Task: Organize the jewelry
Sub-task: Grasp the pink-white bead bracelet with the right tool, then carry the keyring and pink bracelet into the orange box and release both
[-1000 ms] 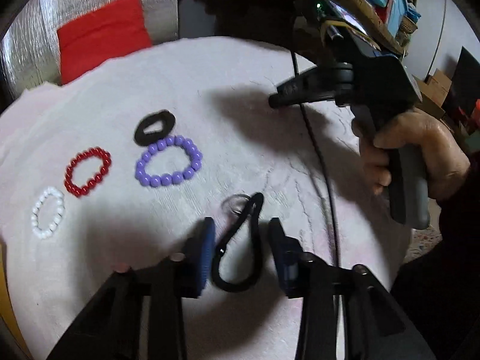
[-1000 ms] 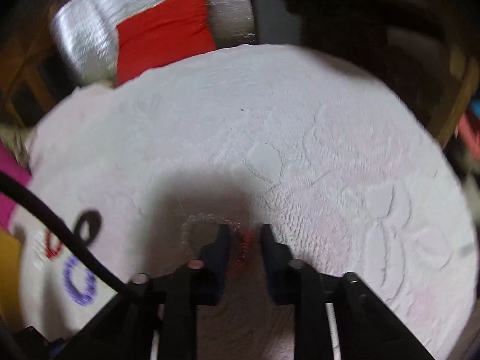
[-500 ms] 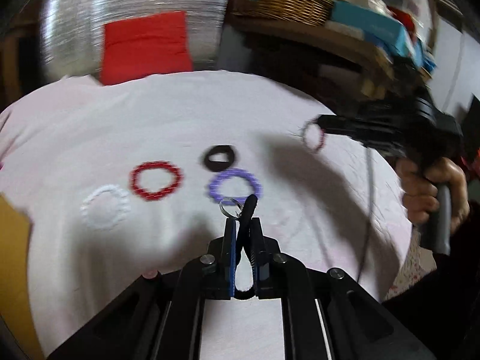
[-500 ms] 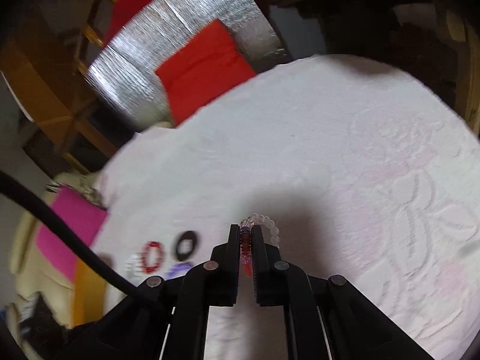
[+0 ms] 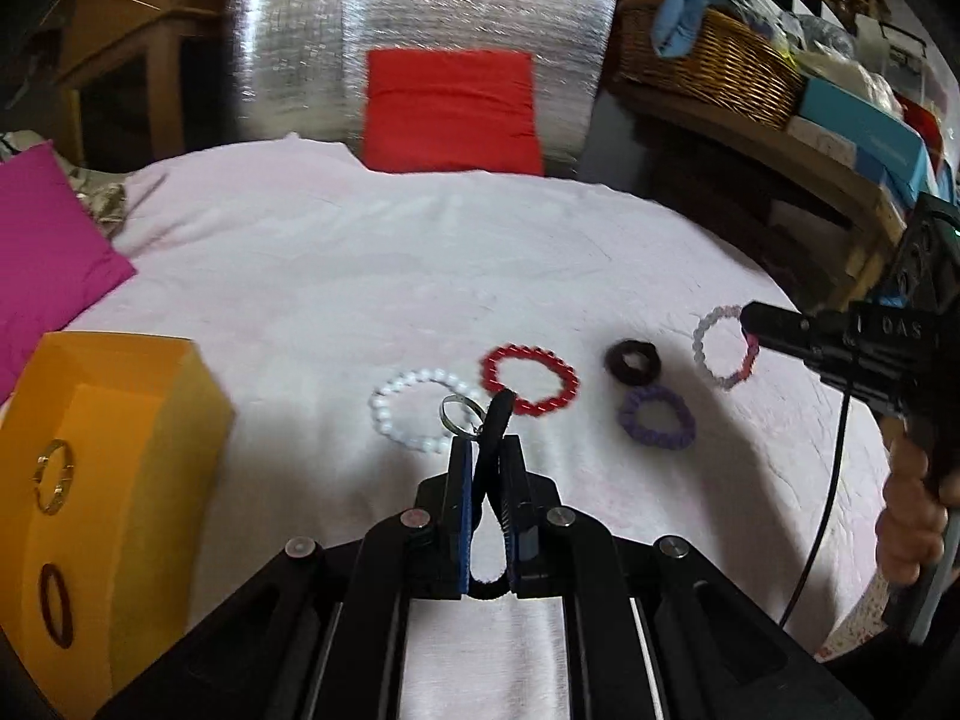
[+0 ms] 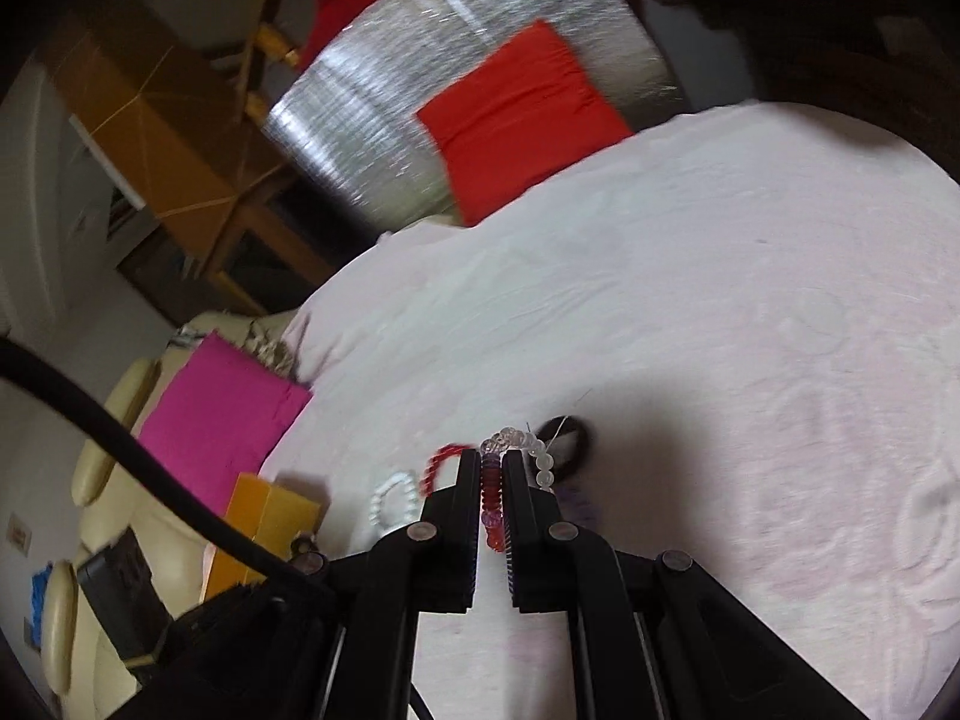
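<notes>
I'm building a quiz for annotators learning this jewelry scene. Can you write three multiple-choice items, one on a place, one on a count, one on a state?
1. Where does the orange box sit in the left wrist view?
A. at the left edge of the white cloth
B. beside the wicker basket
C. on the red cushion

2. How many beaded bracelets lie loose on the cloth?
A. one
B. three
C. five

3. What is the state of the left gripper?
A. open and empty
B. shut on a black cord loop with a metal ring
C. shut on the black scrunchie

Answers:
1 A: the box stands at the cloth's left edge.
2 B: a white bracelet, a red bracelet and a purple bracelet lie there; a fourth, the clear and pink bracelet, is held in the right gripper.
3 B: the cord is pinched between the pads.
</notes>
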Demonstrator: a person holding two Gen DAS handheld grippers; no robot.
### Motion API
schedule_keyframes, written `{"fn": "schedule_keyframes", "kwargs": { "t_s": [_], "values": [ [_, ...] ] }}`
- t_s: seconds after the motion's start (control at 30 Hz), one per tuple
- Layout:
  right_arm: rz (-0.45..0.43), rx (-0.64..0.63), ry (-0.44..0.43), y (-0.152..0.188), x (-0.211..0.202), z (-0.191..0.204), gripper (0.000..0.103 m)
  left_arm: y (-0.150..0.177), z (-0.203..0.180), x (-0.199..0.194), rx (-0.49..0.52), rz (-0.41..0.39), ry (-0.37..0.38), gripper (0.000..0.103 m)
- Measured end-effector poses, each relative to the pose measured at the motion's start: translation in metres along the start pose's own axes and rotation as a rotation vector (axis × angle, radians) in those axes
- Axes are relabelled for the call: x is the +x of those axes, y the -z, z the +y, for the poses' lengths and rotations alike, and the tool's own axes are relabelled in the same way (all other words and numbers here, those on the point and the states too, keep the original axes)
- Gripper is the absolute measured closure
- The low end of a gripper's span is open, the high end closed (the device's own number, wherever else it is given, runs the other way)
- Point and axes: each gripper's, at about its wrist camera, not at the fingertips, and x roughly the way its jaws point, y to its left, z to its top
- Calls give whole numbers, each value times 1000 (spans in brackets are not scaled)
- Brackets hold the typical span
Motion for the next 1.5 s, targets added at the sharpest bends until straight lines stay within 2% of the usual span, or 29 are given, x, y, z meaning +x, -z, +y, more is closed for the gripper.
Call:
{"fn": "schedule_keyframes", "kwargs": {
  "t_s": [0.23,0.93,1.1,1.23,1.5],
  "values": [
    [17,-66,-42,16,19,37,95,-3,11,-8,-21,-46,-86,94],
    [32,-191,-139,45,27,114,95,-6,52,-37,-93,-124,-218,94],
    [43,-225,-184,55,33,140,95,-5,67,-49,-125,-154,-250,94],
    [27,-244,-253,62,36,157,95,-5,81,-57,-149,-175,-289,94],
    [81,-231,-342,68,74,187,95,-5,114,-64,-210,-185,-359,94]
  ]
}}
